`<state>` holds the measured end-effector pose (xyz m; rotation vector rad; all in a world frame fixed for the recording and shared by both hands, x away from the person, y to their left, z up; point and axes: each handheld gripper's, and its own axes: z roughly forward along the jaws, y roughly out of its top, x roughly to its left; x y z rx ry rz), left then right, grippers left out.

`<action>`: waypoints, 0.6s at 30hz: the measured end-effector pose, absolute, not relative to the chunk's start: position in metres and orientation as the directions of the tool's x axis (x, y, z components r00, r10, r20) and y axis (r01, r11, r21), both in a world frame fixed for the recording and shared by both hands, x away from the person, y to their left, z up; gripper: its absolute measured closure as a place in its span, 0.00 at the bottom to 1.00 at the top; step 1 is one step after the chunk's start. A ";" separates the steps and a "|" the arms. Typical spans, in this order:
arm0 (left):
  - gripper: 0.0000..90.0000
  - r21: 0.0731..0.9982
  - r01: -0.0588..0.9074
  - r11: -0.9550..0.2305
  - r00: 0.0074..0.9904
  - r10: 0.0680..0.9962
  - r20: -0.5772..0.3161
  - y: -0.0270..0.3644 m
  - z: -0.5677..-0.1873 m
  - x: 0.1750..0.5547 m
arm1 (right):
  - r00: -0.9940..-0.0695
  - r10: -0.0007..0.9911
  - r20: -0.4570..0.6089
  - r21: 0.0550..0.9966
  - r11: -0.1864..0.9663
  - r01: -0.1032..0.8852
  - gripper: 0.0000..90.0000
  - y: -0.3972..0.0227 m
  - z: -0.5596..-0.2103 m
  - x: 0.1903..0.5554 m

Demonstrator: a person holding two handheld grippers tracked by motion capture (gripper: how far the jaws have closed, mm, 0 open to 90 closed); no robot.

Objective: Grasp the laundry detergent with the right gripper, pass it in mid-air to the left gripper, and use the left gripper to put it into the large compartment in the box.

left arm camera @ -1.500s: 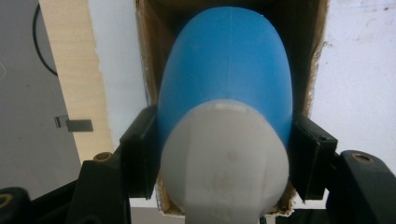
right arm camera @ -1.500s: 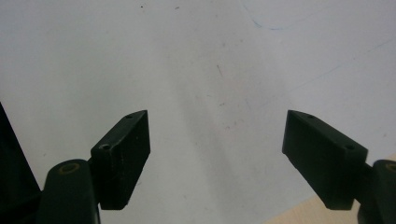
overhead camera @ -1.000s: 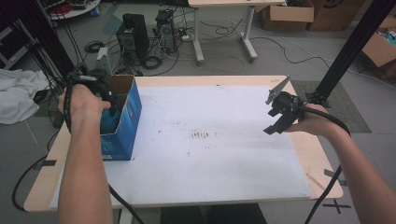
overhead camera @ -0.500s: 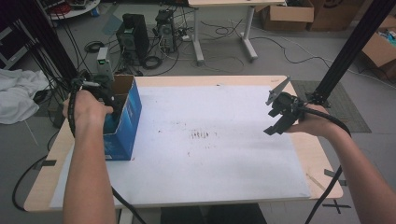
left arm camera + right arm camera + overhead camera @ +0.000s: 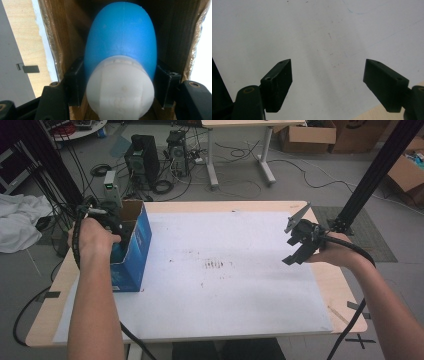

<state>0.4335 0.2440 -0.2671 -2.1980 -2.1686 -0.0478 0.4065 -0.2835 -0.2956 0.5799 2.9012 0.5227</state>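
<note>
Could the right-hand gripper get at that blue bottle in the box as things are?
Probably not. The right gripper hangs open across the white sheet, while the blue bottle sits down inside the blue box, already clamped between the left gripper's fingers.

Tabletop [image 5: 345,290]: pale wood edge, matt. White sheet [image 5: 240,295] over it: paper-like, matt, scuffed, faint marks. Box [image 5: 134,251]: cardboard, glossy blue print outside, raw brown inside, clear tape glinting along rims. Bottle [image 5: 122,37] in box: smooth blue plastic, soft sheen; cap [image 5: 120,87] translucent white plastic, matt, faint mould lines. Hand-held gripper pads [image 5: 277,82]: black matt plastic, brass-look screw inserts.
</note>
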 end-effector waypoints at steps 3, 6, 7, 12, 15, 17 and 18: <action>0.42 -0.014 1.000 -0.012 0.013 0.998 0.058 0.244 -0.267 0.433 | -0.919 0.388 -0.068 0.358 0.869 0.341 0.26 -0.283 -0.296 0.406; 0.42 -0.010 1.000 -0.014 0.015 0.998 0.062 0.244 -0.268 0.432 | -0.918 0.391 -0.067 0.362 0.867 0.343 0.26 -0.283 -0.295 0.405; 0.42 -0.011 1.000 -0.014 0.015 0.998 0.063 0.243 -0.268 0.432 | -0.918 0.391 -0.068 0.362 0.867 0.342 0.26 -0.283 -0.295 0.405; 0.42 -0.014 1.000 -0.020 0.021 0.998 0.067 0.243 -0.267 0.432 | -0.917 0.392 -0.068 0.362 0.866 0.344 0.26 -0.285 -0.295 0.404; 0.42 -0.010 1.000 -0.018 0.019 0.998 0.066 0.244 -0.268 0.431 | -0.916 0.395 -0.067 0.364 0.865 0.346 0.26 -0.286 -0.295 0.404; 0.42 -0.009 1.000 -0.018 0.018 0.998 0.065 0.244 -0.267 0.431 | -0.915 0.397 -0.065 0.367 0.863 0.348 0.26 -0.287 -0.295 0.404; 0.42 -0.009 1.000 -0.019 0.020 0.998 0.066 0.244 -0.267 0.431 | -0.915 0.397 -0.065 0.368 0.862 0.348 0.26 -0.287 -0.295 0.404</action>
